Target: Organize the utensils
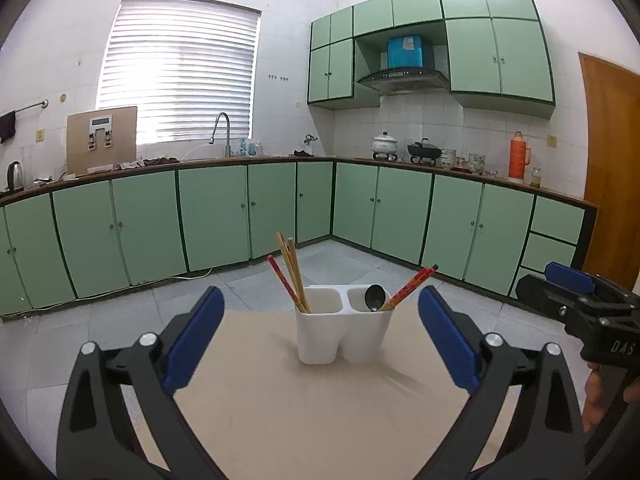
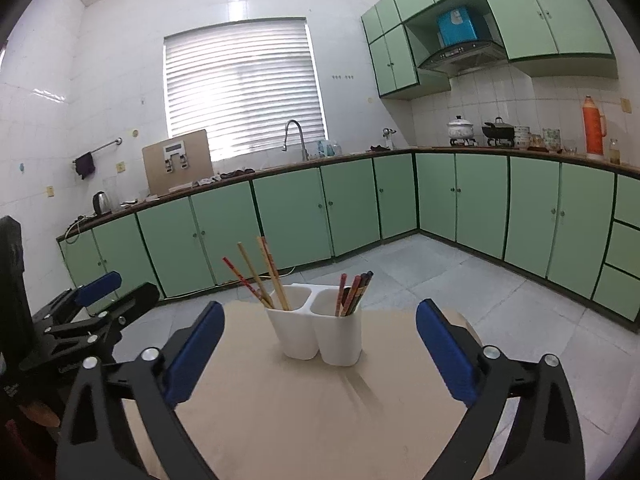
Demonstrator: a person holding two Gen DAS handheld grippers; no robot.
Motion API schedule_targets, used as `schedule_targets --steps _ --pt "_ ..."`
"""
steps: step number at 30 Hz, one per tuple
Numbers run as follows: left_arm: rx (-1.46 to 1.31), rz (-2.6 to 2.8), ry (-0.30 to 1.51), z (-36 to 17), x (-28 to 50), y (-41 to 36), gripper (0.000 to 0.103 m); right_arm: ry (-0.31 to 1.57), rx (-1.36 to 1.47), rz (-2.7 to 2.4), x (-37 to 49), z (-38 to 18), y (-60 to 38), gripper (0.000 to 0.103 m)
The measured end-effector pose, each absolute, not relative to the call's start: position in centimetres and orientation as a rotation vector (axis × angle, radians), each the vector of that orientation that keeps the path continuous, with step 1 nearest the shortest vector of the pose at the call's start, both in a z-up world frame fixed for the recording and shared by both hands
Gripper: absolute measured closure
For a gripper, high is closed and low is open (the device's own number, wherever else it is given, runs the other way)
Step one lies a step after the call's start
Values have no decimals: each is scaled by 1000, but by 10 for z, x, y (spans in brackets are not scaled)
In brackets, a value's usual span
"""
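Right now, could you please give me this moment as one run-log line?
left claw: open, empty | right claw: open, empty | utensil holder: upright on table, chopsticks in both compartments

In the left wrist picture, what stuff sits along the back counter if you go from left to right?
Kettle → brown board → tap → white pot → black wok → orange flask.
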State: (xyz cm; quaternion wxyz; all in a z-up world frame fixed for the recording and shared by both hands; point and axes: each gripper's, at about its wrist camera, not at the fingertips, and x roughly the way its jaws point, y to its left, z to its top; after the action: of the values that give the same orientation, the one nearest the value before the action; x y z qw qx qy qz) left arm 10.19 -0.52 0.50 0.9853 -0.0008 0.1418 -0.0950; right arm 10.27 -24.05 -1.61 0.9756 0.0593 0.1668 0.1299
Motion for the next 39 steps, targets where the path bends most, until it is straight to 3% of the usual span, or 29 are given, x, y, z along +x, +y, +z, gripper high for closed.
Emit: schedule_targets --steps 39 --pt "9 -184 238 17 43 -1 5 309 71 312 62 -8 -223 6"
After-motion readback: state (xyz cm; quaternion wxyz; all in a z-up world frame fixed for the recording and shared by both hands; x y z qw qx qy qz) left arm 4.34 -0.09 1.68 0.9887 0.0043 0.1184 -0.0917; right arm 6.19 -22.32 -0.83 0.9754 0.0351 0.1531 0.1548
